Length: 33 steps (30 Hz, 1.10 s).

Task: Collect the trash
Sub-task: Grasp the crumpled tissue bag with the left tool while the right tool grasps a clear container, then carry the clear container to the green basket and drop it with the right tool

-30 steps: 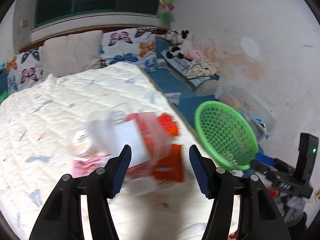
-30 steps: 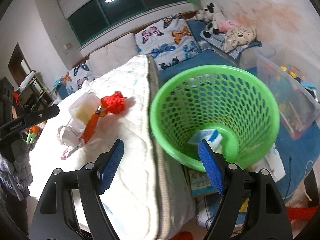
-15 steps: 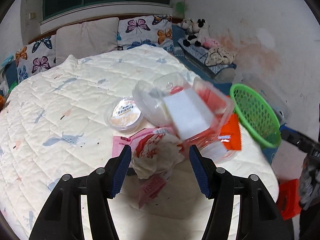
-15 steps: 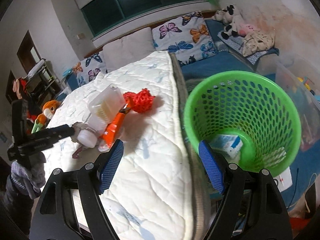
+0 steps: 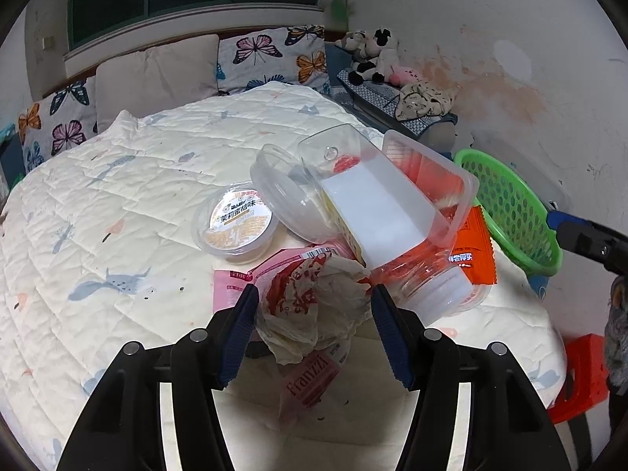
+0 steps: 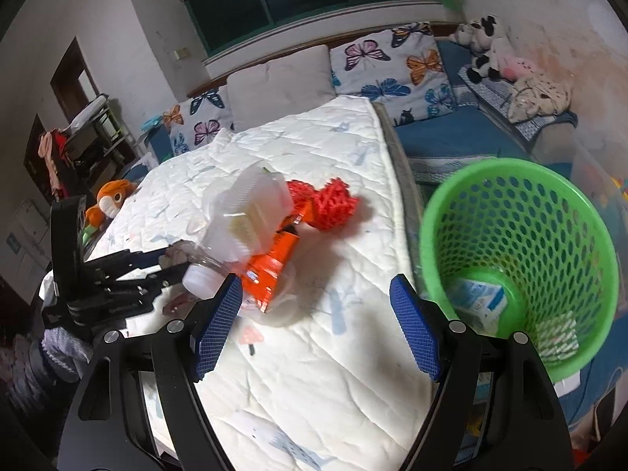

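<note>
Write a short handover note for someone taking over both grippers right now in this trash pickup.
Left gripper: open, empty, fingers either side of the crumpled wrapper on the bed.
Right gripper: open, empty, between the trash pile and the green basket.
Done: a small carton lies in the basket.
Left: wrapper, jelly cup, clear tubs, orange packet, red netting.

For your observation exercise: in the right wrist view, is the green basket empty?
No: the green basket already holds a blue-and-white carton and a pale wrapper at its bottom.
</note>
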Each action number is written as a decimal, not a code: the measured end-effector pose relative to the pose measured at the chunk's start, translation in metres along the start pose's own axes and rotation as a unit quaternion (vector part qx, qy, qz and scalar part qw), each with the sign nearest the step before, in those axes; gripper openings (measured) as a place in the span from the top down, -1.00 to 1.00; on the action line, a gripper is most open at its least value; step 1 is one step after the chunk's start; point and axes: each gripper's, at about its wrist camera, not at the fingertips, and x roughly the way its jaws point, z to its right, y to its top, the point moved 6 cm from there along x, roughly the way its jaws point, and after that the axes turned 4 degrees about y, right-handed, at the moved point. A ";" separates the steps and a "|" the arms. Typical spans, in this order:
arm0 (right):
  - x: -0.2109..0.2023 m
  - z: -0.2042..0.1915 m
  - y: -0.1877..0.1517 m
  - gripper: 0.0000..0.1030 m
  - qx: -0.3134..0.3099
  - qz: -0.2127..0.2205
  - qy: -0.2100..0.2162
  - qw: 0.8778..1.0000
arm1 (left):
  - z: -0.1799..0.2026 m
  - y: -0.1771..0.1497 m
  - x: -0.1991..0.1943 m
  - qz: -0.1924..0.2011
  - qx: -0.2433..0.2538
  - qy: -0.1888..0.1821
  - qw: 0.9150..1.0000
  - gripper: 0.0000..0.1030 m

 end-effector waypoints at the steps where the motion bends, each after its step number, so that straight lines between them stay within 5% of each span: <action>1: 0.003 -0.003 0.002 -0.50 -0.002 -0.002 0.003 1.000 | 0.000 0.000 0.000 0.001 -0.001 -0.001 1.000 -0.06; 15: 0.056 -0.044 0.032 -0.28 -0.029 -0.026 0.034 0.999 | -0.004 -0.002 -0.007 0.018 -0.017 -0.012 1.000 0.20; 22: 0.080 -0.041 0.032 0.06 -0.020 -0.047 0.037 0.998 | -0.008 -0.004 -0.018 0.028 -0.023 -0.017 0.999 0.21; 33: 0.062 -0.033 0.030 0.33 -0.016 -0.024 0.031 0.999 | -0.007 0.002 -0.036 0.042 -0.034 -0.020 0.998 0.22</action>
